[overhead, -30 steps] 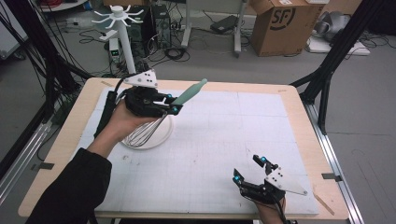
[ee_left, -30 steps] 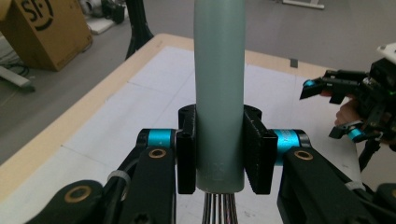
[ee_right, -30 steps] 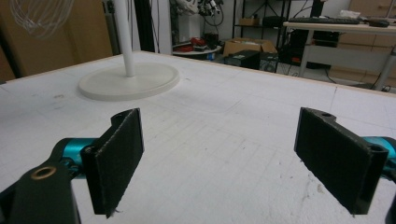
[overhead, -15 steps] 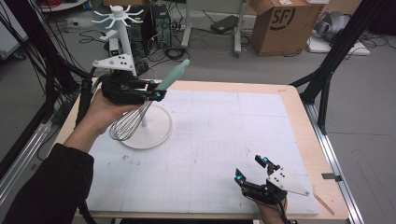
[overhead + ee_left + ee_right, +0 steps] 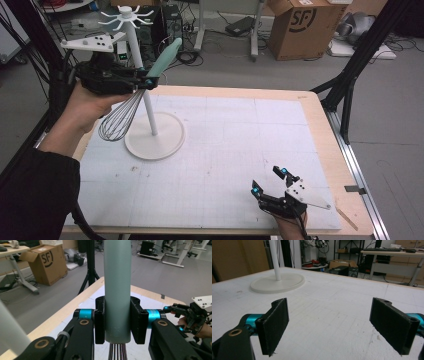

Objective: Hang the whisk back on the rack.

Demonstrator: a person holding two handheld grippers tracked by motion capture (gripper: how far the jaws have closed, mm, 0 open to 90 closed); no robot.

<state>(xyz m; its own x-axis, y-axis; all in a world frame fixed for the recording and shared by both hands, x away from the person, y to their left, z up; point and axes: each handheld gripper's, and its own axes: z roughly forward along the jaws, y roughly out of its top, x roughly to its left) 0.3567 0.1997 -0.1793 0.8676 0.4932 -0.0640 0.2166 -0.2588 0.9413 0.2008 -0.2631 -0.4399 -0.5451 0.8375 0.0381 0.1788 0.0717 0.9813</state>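
The whisk (image 5: pixel 131 102) hung above the worktop's far left corner, clamped in the left gripper (image 5: pixel 141 82). Its mint-green handle (image 5: pixel 165 57) slanted up and away past the pole, and its wire cage (image 5: pixel 116 121) drooped over the left side of the stand's base.

The worktop (image 5: pixel 240 135) was the largest thing there, a white gridded mat on a wooden table. The hook stand (image 5: pixel 134 60) came next: a round white base (image 5: pixel 165 142) near the far left corner, a thin pole, and a crown of hooks (image 5: pixel 124 15) at the top. That crown was probably why the whisk was held so high, with the handle end pointing up towards the hooks as if to be hung there.

In the left gripper view the pads (image 5: pixel 137 323) pressed both sides of the handle (image 5: pixel 117 290) just above where the wires (image 5: pixel 117 355) left it, a firm grip close to the balance point.

The right gripper (image 5: pixel 270 181) rested at the near right edge, its jaws standing wide with nothing between them, out of the way.

Compared with a second earlier, the left hand (image 5: pixel 87 105) had lifted the whisk up and back towards the far left. The cage, which had lain low over the base, now hung clear of it. The right gripper had not moved.
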